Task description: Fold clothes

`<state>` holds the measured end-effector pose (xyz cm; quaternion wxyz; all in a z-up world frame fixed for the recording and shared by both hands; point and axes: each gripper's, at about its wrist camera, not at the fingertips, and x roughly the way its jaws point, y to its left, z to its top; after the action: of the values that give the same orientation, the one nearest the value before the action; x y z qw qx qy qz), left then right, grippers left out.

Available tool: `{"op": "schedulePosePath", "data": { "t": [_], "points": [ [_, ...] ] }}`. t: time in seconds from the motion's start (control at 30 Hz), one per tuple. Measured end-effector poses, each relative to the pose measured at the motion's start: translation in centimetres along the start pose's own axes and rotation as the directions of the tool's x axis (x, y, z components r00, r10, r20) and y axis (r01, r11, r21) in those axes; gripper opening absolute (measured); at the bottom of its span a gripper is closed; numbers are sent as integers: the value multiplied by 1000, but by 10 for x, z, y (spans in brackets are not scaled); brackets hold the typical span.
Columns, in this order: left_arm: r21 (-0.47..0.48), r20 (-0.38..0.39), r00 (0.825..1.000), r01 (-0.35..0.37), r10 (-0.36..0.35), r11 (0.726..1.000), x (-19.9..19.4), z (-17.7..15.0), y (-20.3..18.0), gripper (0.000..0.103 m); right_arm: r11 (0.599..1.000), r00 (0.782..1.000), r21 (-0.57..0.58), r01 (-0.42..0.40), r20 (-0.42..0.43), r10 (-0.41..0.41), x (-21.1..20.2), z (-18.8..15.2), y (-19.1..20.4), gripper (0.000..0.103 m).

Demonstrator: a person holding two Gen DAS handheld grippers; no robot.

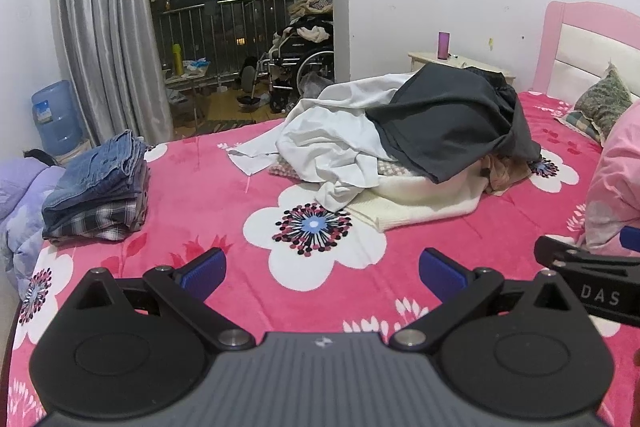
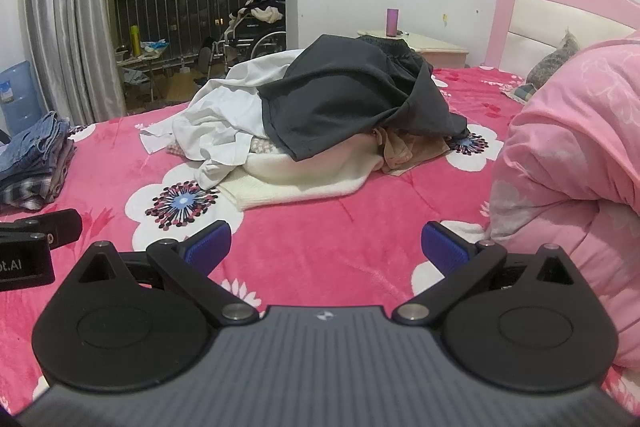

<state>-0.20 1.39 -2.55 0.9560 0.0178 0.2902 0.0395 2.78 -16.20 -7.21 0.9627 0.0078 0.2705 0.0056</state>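
Unfolded clothes lie heaped mid-bed on the pink floral blanket: a dark grey garment draped over a white shirt, with a cream knit and a tan piece underneath. Well apart, at the blanket's left edge, sits a folded stack topped by blue jeans. The left gripper hovers above the bare blanket, its blue-padded jaws spread wide and empty. The right gripper does likewise, just beside a pink quilt. A pink headboard stands behind.
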Motion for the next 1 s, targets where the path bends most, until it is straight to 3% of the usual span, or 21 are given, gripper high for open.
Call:
{"op": "schedulePosePath", "data": {
  "t": [1.0],
  "points": [
    [3,-58,998,9,-8,1000,19,-4,-10,103,1000,999,9,9,-37,-9,13,-5,-5,102]
  ]
}}
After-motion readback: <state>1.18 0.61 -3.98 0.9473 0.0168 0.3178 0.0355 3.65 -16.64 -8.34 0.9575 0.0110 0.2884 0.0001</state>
